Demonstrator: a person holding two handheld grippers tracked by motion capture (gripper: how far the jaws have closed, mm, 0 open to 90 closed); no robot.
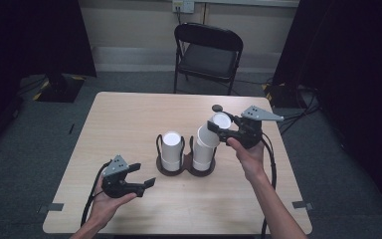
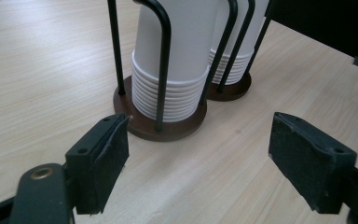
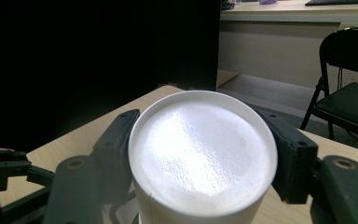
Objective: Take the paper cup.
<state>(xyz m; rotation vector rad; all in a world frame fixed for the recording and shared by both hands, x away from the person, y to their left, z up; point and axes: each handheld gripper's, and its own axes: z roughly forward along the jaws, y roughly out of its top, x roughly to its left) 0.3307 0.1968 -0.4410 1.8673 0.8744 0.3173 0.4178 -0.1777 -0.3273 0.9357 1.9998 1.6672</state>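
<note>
Two stacks of upturned white cups stand in a black wire holder (image 1: 172, 171) at the table's middle: the left stack (image 1: 170, 148) and the right stack (image 1: 202, 159). My right gripper (image 1: 220, 127) is shut on a white cup (image 1: 209, 138), holding it tilted just above the right stack. In the right gripper view that cup's flat bottom (image 3: 205, 154) sits between the two jaws of the right gripper (image 3: 203, 128). My left gripper (image 1: 143, 175) rests open near the front left, pointing at the holder. In the left gripper view the open left gripper (image 2: 198, 154) has nothing between its pads, and the left stack (image 2: 182, 60) and holder base (image 2: 168, 128) lie just ahead.
The wooden table (image 1: 129, 119) has bare surface to the left and behind the holder. A black folding chair (image 1: 209, 52) stands beyond the far edge. Dark curtains hang at both sides. Cables trail from each gripper off the near edge.
</note>
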